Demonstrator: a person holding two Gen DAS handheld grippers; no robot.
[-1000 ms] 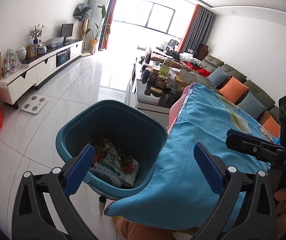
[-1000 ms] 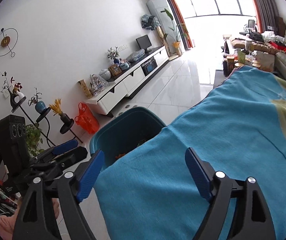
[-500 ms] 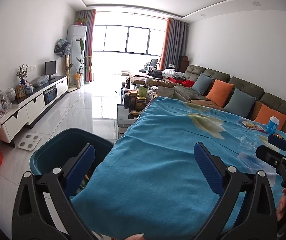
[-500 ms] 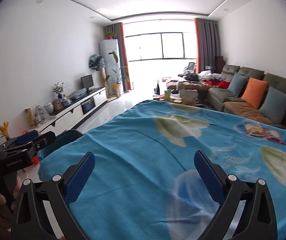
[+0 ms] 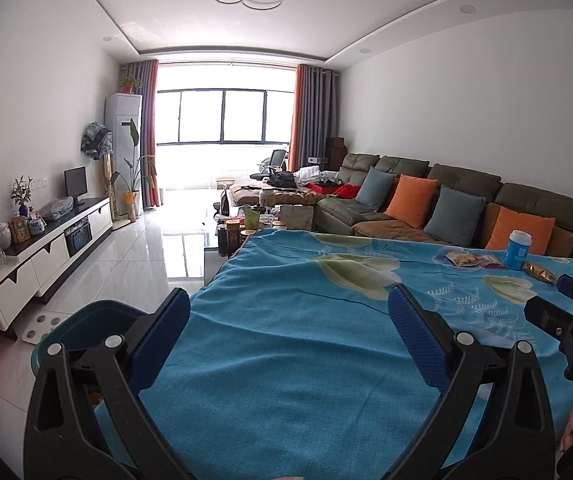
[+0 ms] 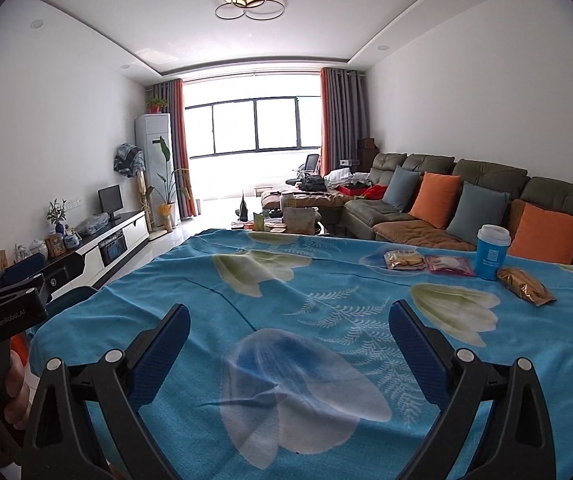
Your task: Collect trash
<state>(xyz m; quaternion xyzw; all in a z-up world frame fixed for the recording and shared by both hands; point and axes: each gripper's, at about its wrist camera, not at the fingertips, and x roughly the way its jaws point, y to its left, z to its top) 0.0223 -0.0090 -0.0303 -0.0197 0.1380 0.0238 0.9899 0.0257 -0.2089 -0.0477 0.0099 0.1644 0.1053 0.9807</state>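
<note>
Right wrist view shows the right claw (image 6: 288,344) spread apart and empty above the bench (image 6: 326,360), like the left claw (image 5: 288,336), probably lining up on wrappers (image 6: 426,263) beside the cup (image 6: 491,252), bin (image 5: 86,326) at the left.
</note>
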